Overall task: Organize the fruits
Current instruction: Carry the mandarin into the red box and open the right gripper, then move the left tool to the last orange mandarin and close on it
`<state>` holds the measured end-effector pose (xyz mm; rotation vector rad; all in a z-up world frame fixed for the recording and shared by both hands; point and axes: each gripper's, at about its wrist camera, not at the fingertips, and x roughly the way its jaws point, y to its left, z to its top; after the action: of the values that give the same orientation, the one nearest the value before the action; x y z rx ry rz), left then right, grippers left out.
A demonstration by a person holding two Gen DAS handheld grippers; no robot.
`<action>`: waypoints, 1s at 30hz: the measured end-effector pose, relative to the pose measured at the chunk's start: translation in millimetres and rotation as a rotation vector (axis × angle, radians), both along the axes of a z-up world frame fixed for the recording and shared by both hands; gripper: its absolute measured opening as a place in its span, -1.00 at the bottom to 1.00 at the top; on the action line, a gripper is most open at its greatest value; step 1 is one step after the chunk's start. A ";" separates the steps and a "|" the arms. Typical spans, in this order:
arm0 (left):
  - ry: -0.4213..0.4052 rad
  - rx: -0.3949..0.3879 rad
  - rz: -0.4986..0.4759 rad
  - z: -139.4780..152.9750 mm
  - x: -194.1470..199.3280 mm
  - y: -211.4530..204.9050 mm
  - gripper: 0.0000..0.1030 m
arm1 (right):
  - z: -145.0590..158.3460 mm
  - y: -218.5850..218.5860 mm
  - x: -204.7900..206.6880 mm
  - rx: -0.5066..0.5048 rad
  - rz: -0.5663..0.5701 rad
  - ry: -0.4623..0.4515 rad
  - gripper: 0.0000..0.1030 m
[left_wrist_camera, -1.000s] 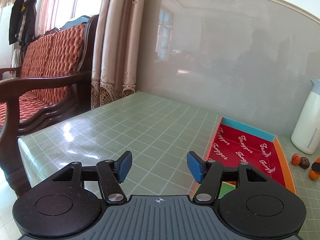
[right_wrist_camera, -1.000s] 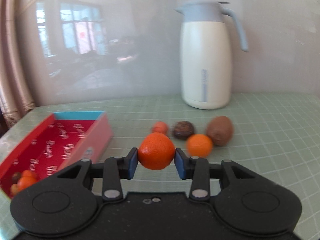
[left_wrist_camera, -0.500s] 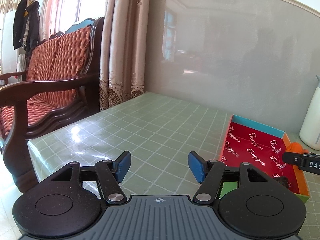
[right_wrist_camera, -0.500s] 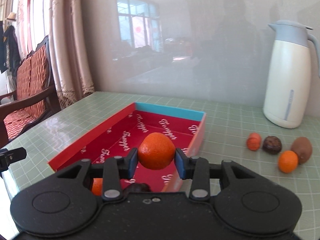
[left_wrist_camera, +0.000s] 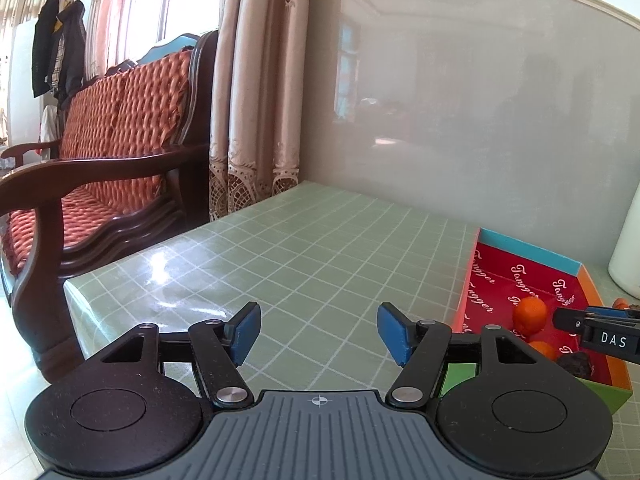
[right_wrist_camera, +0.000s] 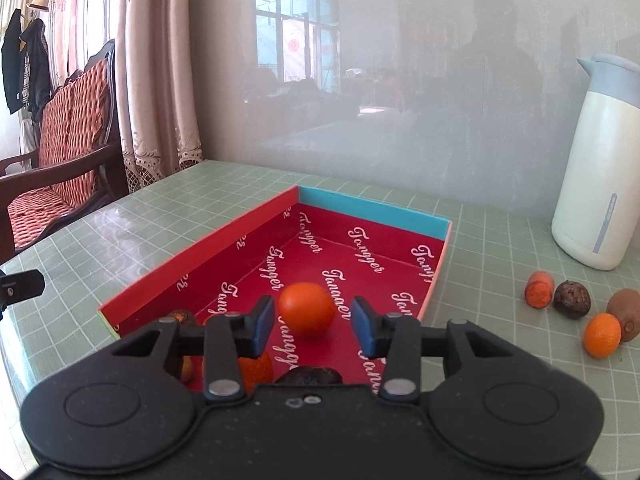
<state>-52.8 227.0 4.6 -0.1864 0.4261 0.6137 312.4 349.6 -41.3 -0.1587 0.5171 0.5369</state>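
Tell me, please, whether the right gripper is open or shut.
Open: the right gripper has visible gaps on both sides of the orange, which sits in the red box.

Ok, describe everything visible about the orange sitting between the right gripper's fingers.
The orange is round, smooth and bright orange, with no stem or leaf showing. It rests on the printed floor of the red box, midway along it. It lies between the blue pads of the open right gripper, with a gap on each side, so nothing grips it. The left wrist view shows it too, apart from the other fruit nearby.
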 end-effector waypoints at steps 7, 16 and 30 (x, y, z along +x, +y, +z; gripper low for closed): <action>0.002 -0.002 -0.017 0.4 2.2 -6.0 0.27 | 9.1 -13.1 -3.6 0.006 -0.053 -0.063 0.29; -0.001 0.006 -0.058 2.0 10.0 -25.7 0.34 | 15.4 -46.2 -3.3 0.012 -0.156 -0.084 0.57; -0.008 0.074 -0.212 6.8 30.6 -95.6 0.39 | 21.1 -124.7 -5.4 0.024 -0.331 -0.083 0.58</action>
<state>-22.2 131.5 11.4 -0.0714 0.4083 0.4193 306.9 224.9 -20.2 -0.0693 0.4446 0.2129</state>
